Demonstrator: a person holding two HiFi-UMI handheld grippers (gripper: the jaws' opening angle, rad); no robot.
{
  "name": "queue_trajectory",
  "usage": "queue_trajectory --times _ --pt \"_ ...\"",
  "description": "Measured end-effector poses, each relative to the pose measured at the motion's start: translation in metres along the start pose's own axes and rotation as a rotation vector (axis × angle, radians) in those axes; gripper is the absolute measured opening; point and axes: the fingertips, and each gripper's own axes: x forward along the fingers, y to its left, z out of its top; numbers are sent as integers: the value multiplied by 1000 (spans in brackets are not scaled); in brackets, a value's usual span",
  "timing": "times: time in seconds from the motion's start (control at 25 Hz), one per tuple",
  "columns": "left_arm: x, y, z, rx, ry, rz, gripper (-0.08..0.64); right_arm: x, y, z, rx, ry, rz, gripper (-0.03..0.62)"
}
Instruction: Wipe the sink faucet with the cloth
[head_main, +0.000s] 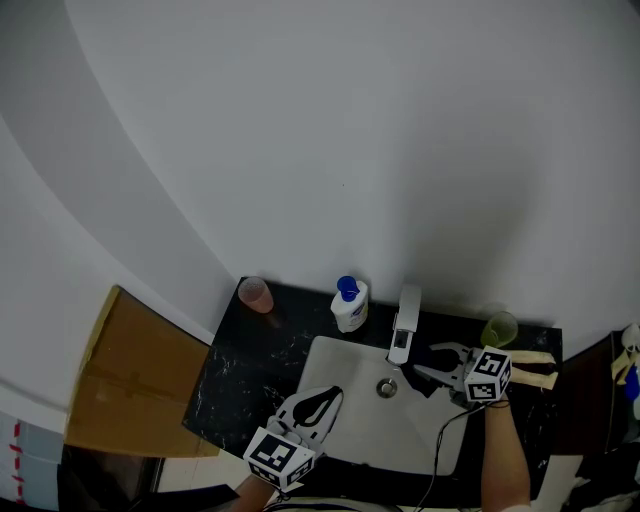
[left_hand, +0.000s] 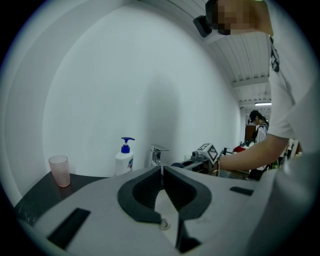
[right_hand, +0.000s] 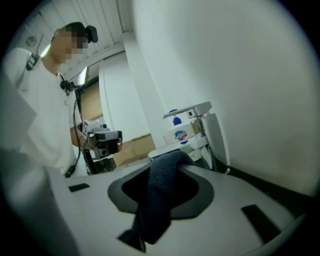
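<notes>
**Sink bench: cloth held in the right jaws, beside the faucet**

- Cloth (right_hand: 159, 200): dark grey, soft ribbed knit, bunched into a thick fold. It is clamped between the jaws of the right gripper (right_hand: 170, 161), with a rounded hump at the tips and a loose tail hanging back towards the camera. It sits just right of the faucet's base, above the back edge of the sink. Whether it touches the metal cannot be told.
- Faucet (head_main: 405, 325): short, squared, pale metal column with a flat lever on top and a spout reaching over the bowl.
- Sink (head_main: 345, 360): white, smooth, rectangular with rounded corners, set into the bench, with a round metal drain (head_main: 387, 387) below the spout.
- Left gripper (left_hand: 162, 172): pale grey plastic body with dark curved pads. Its jaws are closed tip to tip with nothing between them. It is held over the front left part of the sink, well apart from the faucet.
- Bench (head_main: 240, 370): black, glossy, stone-like top with pale flecks.
- Soap bottle (head_main: 350, 305): white plastic with a blue pump, upright just left of the faucet.
- Pink cup (head_main: 256, 295): translucent, tapered, upright at the back left corner.
- Green cup (head_main: 499, 329): translucent, upright, right of the faucet, behind the right gripper.
- Cardboard box (head_main: 130, 370): brown and flat-sided, left of the bench.
- Wall (head_main: 350, 150): plain, matt white.
</notes>
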Motion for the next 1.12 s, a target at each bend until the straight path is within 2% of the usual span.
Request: queue_trajectory --times 0.08,0.12,0.28,0.4,0.52,0.72,0.8,0.88,1.04,1.12 --pt "1 -1 0 0 -1 -5 16 -4 10 -5 22 5 33 109" --pt "2 -2 1 0 -1 -7 16 -7 6 -6 28 3 16 109" --pt "3 -3 1 1 -1 -6 17 -22 -42 5 31 -53 -180 109" --pt "0 -2 5 0 4 9 16 -18 -64 19 32 -86 -242 109" --pt "-3 -1 3 -2 1 14 16 -7 -58 25 46 -105 -192 109" --pt "-2 0 1 -9 -5 10 17 -3 -10 13 97 -81 20 109" --pt "-1 -2 1 -10 -7 5 17 -4 2 4 111 -56 68 109" --pt "1 -4 0 -9 -8 2 15 -6 -8 -6 125 -45 28 109" --pt "-1 -4 0 -4 -3 7 17 -13 -55 -8 154 -102 -164 109" --pt "-4 -3 -2 -4 0 14 16 -10 -66 -1 172 -145 -188 109"
